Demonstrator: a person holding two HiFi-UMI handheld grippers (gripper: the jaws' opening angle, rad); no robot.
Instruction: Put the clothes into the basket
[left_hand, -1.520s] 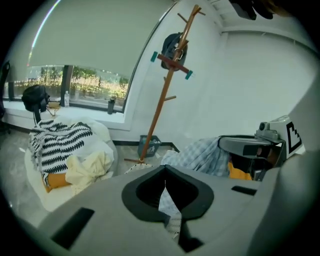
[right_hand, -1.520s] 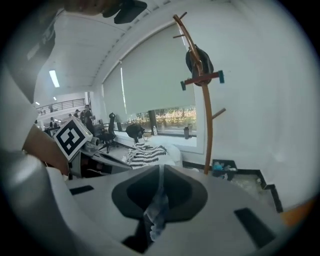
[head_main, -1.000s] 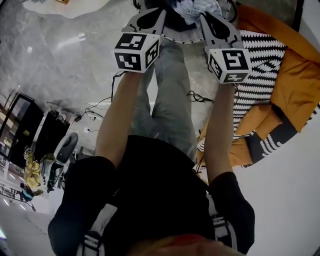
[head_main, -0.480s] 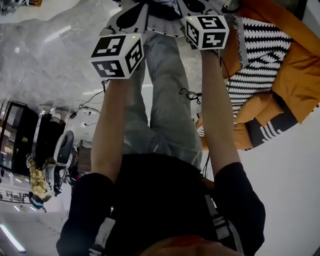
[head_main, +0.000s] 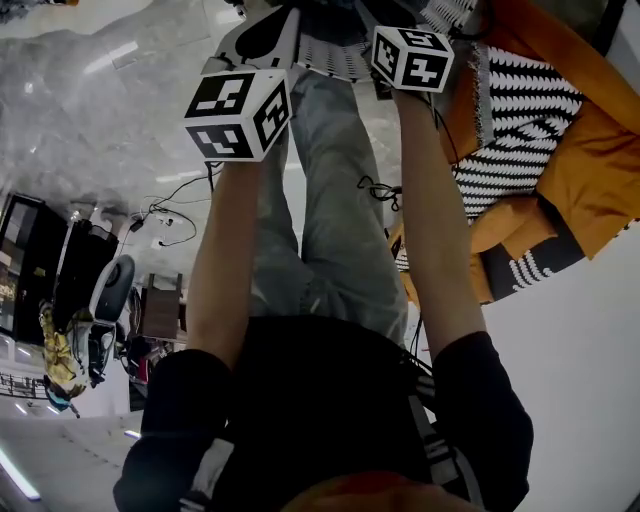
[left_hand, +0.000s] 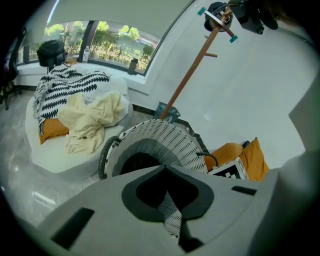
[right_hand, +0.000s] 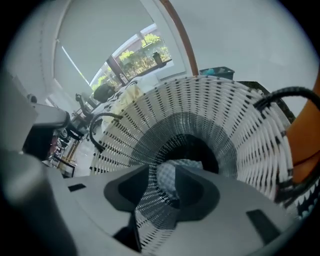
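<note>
Seemingly, right gripper (right_hand: 163, 183) nose-down over basket (right_hand: 220, 112)

Slanting wooden pole (left_hand: 192, 70) against white wall (left_hand: 260, 90), window (left_hand: 115, 42) with greenery behind, black cables (head_main: 380, 190) on grey marble floor (head_main: 100, 120).

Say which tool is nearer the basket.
Right. The right tool, jaws just opened and gripping nothing, points into the basket; the left tool hangs farther back, by its rim.
</note>
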